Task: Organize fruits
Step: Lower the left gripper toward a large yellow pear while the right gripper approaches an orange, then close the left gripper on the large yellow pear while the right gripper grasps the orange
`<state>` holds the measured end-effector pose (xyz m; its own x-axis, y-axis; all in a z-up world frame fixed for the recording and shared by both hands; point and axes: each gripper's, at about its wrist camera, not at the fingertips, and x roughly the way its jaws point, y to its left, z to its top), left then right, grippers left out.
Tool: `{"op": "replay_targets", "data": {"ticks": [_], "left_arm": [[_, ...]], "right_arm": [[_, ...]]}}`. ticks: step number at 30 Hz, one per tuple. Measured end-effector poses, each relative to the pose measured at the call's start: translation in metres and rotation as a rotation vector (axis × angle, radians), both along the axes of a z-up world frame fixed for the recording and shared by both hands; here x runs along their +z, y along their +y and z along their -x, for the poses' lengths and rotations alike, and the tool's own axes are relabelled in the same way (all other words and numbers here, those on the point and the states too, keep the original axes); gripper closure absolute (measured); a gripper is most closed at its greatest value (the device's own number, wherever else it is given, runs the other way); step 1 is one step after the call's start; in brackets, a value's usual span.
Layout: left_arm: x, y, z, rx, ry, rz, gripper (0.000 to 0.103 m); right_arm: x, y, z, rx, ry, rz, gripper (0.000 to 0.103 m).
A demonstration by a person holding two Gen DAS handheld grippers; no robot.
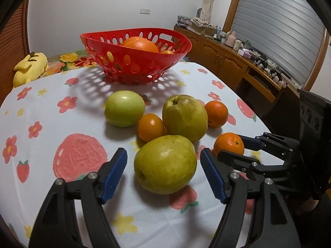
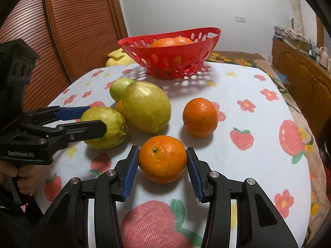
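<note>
So we've got both tools down among the fruit on the counter (image 1: 37,103), which has a white cloth with strawberries and flowers over it. Our left hand-held gripper (image 1: 163,165) is spread wide around the nearest pear (image 1: 165,163), with a gap showing on each side, so it's released and not touching. Our right hand-held gripper (image 2: 162,163) is straddling a tangerine (image 2: 162,158); the pads sit just beside the skin, and we honestly can't tell whether they're pressing it or not. Behind the near pear there's a 2nd pear (image 1: 184,116) with a small tangerine (image 1: 150,127) touching its left side, another tangerine (image 1: 216,113) at its right, and a green apple (image 1: 124,107) a bit apart on the left. The red basket (image 1: 115,62) sits well back toward the far edge with 1 big orange (image 1: 139,45) in it and something else orange peeking beside that. Open cloth runs between the fruit cluster and the basket, plus a wide bare patch on the left side of the counter. From the right wrist view, the right half of the cloth is free too, out to the rounded edge.
</note>
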<state>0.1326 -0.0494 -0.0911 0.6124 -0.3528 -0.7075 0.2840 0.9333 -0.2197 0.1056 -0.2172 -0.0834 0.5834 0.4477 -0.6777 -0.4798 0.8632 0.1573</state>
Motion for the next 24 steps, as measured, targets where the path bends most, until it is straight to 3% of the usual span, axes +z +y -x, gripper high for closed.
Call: {"op": "replay_targets", "data": {"ticks": [16, 24], "left_arm": [[-0.017, -0.006, -0.012, -0.014, 0.051, -0.012, 0.029], [-0.019, -0.003, -0.012, -0.021, 0.061, 0.017, 0.032]], "right_arm": [[-0.002, 0.000, -0.001, -0.013, 0.013, -0.005, 0.057], [-0.003, -0.001, -0.002, -0.015, 0.017, -0.004, 0.057]]}}
